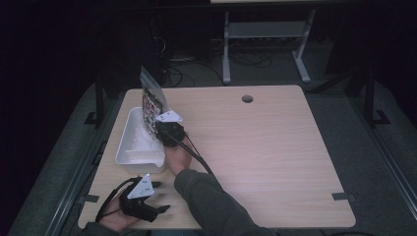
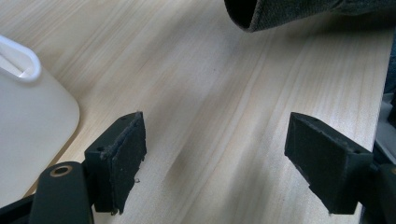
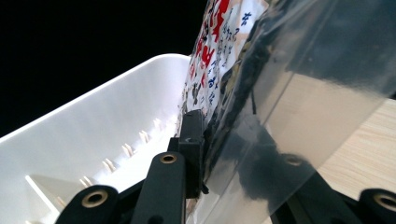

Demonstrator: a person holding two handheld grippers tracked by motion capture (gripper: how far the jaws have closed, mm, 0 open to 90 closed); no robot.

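High view: one white rectangular plastic tub (image 1: 140, 142) at nine o'clock on the pale wooden surface (image 1: 265, 147). Right gripper (image 1: 164, 129) clamped one clear printed plastic bag (image 3: 261, 79) upright at the tub's edge; its own view alone revealed red and blue print. Left gripper (image 2: 215, 158) rested at seven o'clock, jaws apart.

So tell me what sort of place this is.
Probably a lab or recording workspace, not a home: a bare wooden table with a cable hole, dark surroundings, loose floor cables, and a metal desk frame behind.

High overhead; two close gripper views
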